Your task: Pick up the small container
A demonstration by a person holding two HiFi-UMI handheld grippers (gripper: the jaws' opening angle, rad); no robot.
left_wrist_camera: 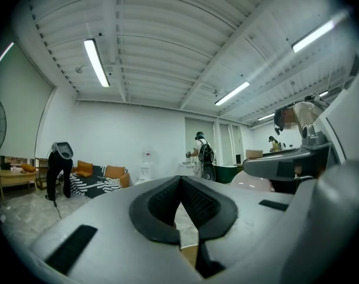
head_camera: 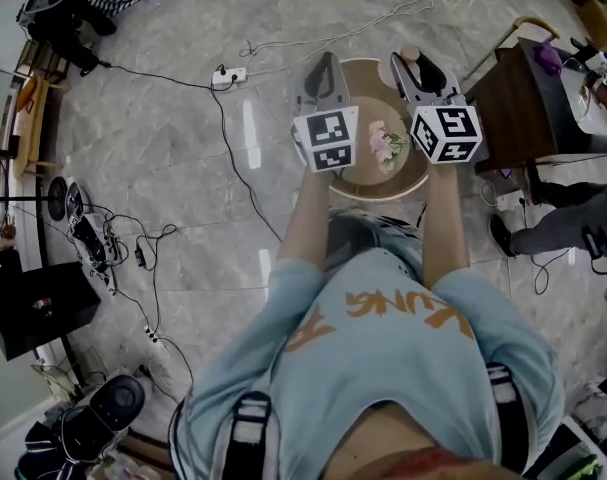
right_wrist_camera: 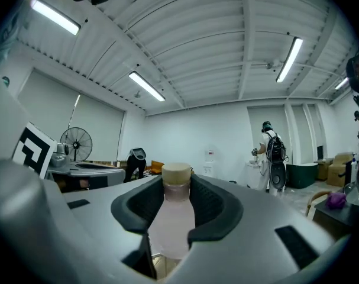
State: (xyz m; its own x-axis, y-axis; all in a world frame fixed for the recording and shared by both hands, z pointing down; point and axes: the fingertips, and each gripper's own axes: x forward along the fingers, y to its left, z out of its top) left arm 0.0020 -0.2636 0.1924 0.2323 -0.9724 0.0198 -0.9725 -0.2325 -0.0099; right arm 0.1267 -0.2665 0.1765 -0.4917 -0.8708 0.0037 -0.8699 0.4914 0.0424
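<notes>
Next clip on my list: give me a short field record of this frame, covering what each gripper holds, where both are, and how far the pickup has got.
left gripper: jaws together at the tips, nothing between them
right gripper: closed on the small translucent pink bottle
bottle pose: upright, beige cap standing above the jaws
position: both grippers side by side over the round wooden table
task status: container gripped; it appears lifted off the table
</notes>
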